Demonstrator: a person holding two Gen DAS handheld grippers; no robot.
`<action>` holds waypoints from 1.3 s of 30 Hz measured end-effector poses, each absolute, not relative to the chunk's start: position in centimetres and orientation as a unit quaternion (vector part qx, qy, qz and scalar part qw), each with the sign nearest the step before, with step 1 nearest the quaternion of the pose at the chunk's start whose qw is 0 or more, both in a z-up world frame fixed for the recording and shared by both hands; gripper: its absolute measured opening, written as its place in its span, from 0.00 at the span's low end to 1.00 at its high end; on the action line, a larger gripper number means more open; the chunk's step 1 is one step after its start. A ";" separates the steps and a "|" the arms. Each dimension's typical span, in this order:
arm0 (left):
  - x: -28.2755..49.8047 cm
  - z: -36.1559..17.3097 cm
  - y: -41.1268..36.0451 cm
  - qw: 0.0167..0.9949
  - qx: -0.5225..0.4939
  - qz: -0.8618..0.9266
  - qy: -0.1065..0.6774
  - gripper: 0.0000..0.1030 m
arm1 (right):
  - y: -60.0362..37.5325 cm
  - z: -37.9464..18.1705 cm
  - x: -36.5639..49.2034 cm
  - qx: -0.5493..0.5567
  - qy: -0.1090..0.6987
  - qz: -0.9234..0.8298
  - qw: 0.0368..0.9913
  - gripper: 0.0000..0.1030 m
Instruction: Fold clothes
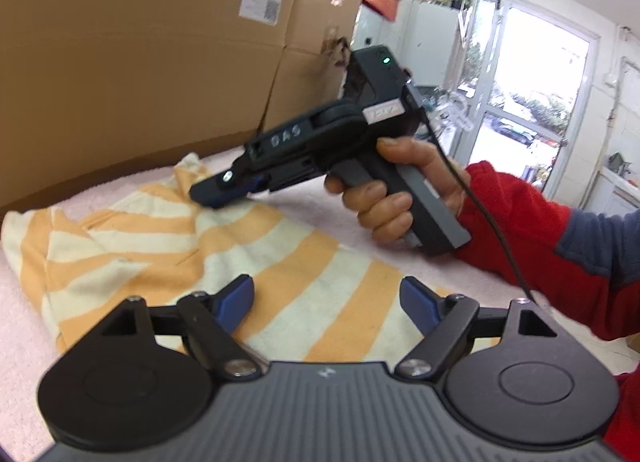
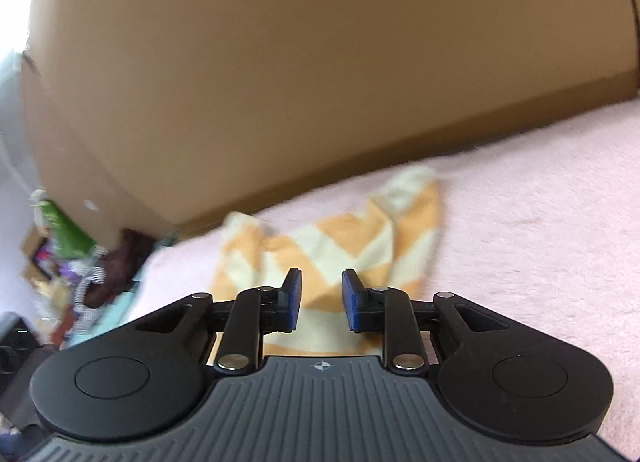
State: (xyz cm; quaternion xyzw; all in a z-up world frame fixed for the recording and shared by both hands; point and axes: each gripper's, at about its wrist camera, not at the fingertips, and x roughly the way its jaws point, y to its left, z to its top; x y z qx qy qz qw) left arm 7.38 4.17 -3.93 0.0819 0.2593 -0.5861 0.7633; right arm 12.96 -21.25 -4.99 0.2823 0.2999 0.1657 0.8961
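nearest in the left wrist view is the left claw [image 1: 327,300], its blue pads [image 1: 236,304] spread wide with nothing between them, hanging over the near edge of the striped cloth [image 1: 168,246]. the cloth, orange and cream, lies rumpled and partly folded on a pink fleecy worktop [image 1: 24,342], one corner reaching toward the cardboard box [image 1: 140,62] that stands along the back. beyond it a hand [image 1: 392,198] in a red sleeve [image 1: 528,230] grips the handle of the right claw [image 1: 224,192], which points left with its tip low at the far part of the cloth; from this side i cannot tell whether it touches the fabric. a black cable [image 1: 484,214] runs back from it across the sleeve. a bright window [image 1: 532,102] fills the right background. in the right wrist view, which is blurred, the right claw [image 2: 322,298] is nearest, its blue pads [image 2: 294,298] set at a narrow gap, empty, just over the cloth [image 2: 344,238]. the cloth lies on the pink worktop [image 2: 540,222] close to the foot of the box [image 2: 280,62]. at the left edge a heap of mixed clutter [image 2: 80,262] sits past the end of the worktop, too smeared to make out.
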 end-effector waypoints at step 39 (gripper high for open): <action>7.8 -4.6 4.1 0.767 0.106 -0.579 0.255 0.91 | -15.5 -2.7 16.4 0.226 0.279 0.144 0.922 0.44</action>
